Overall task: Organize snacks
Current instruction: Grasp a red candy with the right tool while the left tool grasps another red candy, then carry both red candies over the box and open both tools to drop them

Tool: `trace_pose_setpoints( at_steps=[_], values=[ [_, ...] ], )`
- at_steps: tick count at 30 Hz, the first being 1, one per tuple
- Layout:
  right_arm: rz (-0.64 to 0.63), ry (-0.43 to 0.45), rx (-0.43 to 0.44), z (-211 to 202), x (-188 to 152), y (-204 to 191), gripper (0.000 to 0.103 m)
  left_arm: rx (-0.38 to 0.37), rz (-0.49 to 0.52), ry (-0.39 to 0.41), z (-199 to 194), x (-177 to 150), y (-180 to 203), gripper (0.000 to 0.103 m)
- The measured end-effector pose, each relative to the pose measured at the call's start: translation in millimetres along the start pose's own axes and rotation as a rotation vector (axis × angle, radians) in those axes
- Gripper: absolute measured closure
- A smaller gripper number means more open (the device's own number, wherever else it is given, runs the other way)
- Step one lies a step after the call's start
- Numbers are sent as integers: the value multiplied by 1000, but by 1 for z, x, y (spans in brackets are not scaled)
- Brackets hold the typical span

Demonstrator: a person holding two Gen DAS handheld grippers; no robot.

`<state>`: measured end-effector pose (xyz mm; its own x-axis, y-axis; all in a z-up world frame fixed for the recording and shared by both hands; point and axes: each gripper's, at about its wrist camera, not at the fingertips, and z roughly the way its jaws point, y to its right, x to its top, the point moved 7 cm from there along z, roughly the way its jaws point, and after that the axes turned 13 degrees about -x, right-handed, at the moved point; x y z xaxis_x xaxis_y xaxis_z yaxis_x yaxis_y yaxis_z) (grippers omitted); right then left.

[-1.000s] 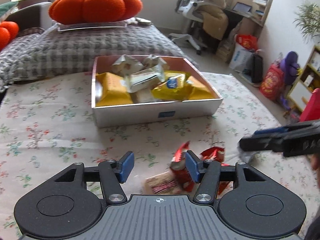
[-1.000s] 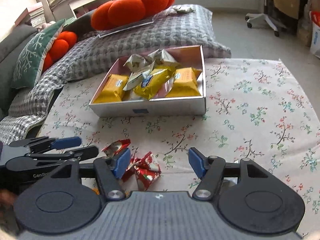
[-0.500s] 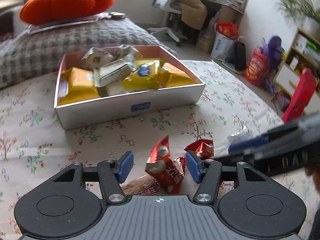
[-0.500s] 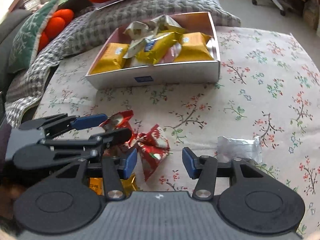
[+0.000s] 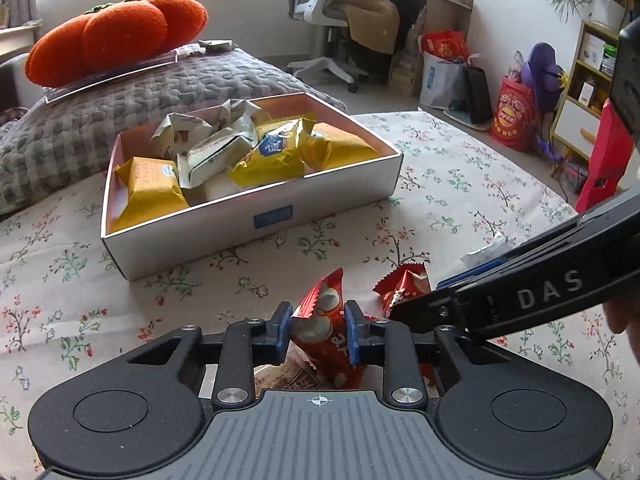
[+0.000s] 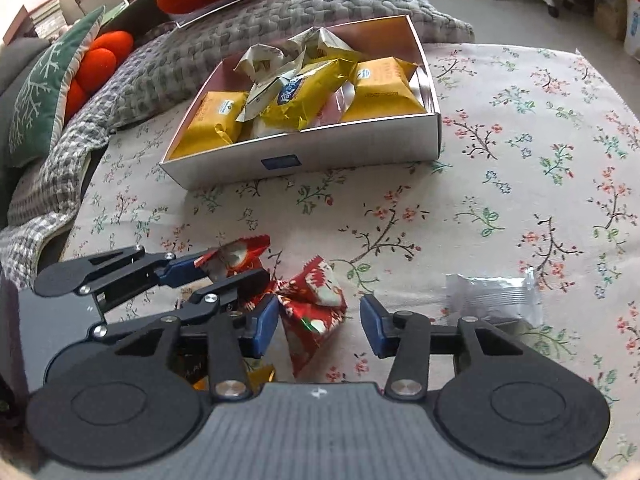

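My left gripper is shut on a red snack packet, also seen in the right wrist view. My right gripper is open, its jaws either side of a second red packet that lies on the floral cloth; this packet also shows in the left wrist view. A white box further back holds several yellow and pale wrapped snacks; it also shows in the right wrist view. A silver packet lies right of my right gripper.
A brown packet lies under my left gripper and a yellow one under the right. Grey quilted bedding with an orange pumpkin cushion lies behind the box. A chair and bags stand at the far right.
My left gripper has closed on the red packet. My right gripper has moved forward so its open jaws flank the second red packet.
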<state>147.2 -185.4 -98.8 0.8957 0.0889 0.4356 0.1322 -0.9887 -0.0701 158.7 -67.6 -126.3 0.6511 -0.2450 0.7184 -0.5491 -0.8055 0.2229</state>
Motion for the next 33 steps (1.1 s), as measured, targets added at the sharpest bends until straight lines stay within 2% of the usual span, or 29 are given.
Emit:
trace_pose_setpoints(
  at_steps=[4, 10, 21, 33],
  values=[
    [46, -25, 37, 7, 0, 1, 71, 11, 3, -1, 1, 0, 0, 79],
    [53, -18, 18, 5, 1, 0, 81, 5, -16, 18, -2, 3, -3, 79],
    [108, 48, 12, -10, 12, 9, 81, 16, -43, 84, -17, 17, -8, 79],
    [147, 117, 13, -41, 27, 17, 81, 122, -92, 93, -52, 39, -4, 79]
  ],
)
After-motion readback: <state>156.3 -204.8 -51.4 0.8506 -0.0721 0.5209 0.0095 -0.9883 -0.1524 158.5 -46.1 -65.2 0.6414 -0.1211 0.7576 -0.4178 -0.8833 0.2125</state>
